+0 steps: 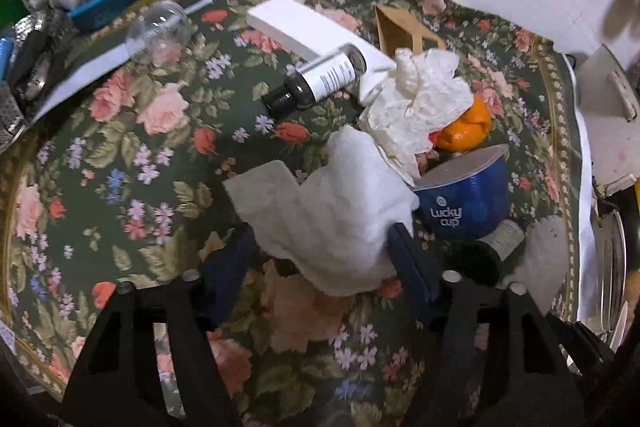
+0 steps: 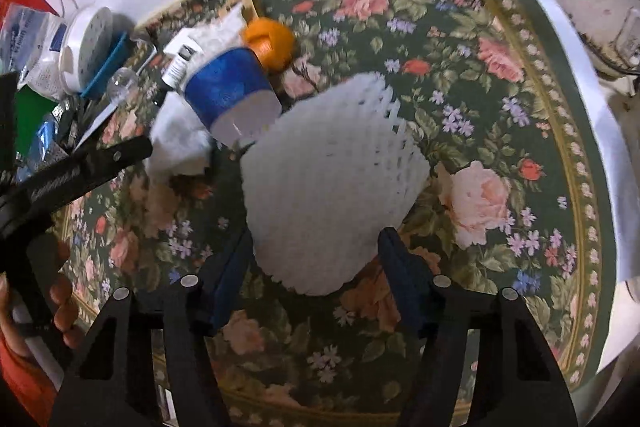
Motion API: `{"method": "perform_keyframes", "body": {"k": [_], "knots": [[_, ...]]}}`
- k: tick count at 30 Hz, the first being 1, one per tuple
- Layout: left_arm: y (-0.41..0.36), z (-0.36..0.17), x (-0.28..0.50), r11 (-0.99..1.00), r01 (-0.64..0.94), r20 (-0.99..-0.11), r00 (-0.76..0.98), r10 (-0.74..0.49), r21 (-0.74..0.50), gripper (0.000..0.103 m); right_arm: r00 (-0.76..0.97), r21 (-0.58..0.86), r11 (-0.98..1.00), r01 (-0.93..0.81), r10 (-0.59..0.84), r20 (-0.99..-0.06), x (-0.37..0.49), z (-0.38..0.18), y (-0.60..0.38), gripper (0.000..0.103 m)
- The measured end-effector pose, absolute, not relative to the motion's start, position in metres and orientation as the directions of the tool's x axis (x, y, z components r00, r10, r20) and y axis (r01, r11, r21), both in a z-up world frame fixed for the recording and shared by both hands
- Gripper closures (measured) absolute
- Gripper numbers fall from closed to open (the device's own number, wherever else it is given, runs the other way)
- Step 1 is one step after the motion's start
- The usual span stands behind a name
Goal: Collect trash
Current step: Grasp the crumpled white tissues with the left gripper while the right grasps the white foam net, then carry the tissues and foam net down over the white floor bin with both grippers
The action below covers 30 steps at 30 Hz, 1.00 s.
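Left wrist view first: the left gripper has its fingers spread wide on either side of a crumpled white paper towel, which lies on the floral table; I cannot tell whether they touch it. To do this well, close low on the bulk of the towel so no loose flap slips out, and keep clear of the blue Lucky cup lying just beyond. The right gripper likewise stands open around a white foam fruit net; squeeze gently at its middle, since foam will likely spring back. Counting outward: one paper towel, one foam net, one blue cup, one wad of crumpled tissue, one orange peel, one dark bottle, one white box.
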<state>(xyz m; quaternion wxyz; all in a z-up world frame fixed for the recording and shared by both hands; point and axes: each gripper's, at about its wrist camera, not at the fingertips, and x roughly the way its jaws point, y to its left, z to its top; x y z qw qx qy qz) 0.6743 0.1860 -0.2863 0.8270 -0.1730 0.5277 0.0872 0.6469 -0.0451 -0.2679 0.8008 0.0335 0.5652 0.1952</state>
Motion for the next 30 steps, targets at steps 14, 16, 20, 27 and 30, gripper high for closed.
{"method": "perform_keyframes", "body": {"k": [14, 16, 20, 27, 30], "knots": [[0.183, -0.287, 0.656, 0.944, -0.192, -0.877, 0.456, -0.155, -0.266, 0.095, 0.364, 0.259, 0.945, -0.2, 0.317, -0.876, 0.639, -0.265, -0.06, 0.073], [0.188, -0.278, 0.645, 0.949, -0.168, -0.868, 0.468, -0.163, -0.268, 0.095, 0.39, 0.253, 0.952, -0.169, 0.301, -0.871, 0.633, -0.26, -0.064, 0.074], [0.193, -0.254, 0.618, 0.959, -0.111, -0.846, 0.505, -0.173, -0.262, 0.095, 0.449, 0.25, 0.962, -0.107, 0.271, -0.851, 0.616, -0.246, -0.072, 0.074], [0.196, -0.207, 0.57, 0.964, -0.033, -0.793, 0.577, -0.197, -0.264, 0.095, 0.559, 0.262, 0.963, -0.061, 0.25, -0.791, 0.58, -0.209, -0.076, 0.074], [0.19, -0.187, 0.547, 0.964, -0.018, -0.767, 0.609, -0.2, -0.266, 0.095, 0.598, 0.275, 0.959, -0.072, 0.262, -0.758, 0.564, -0.189, -0.078, 0.074]]}}
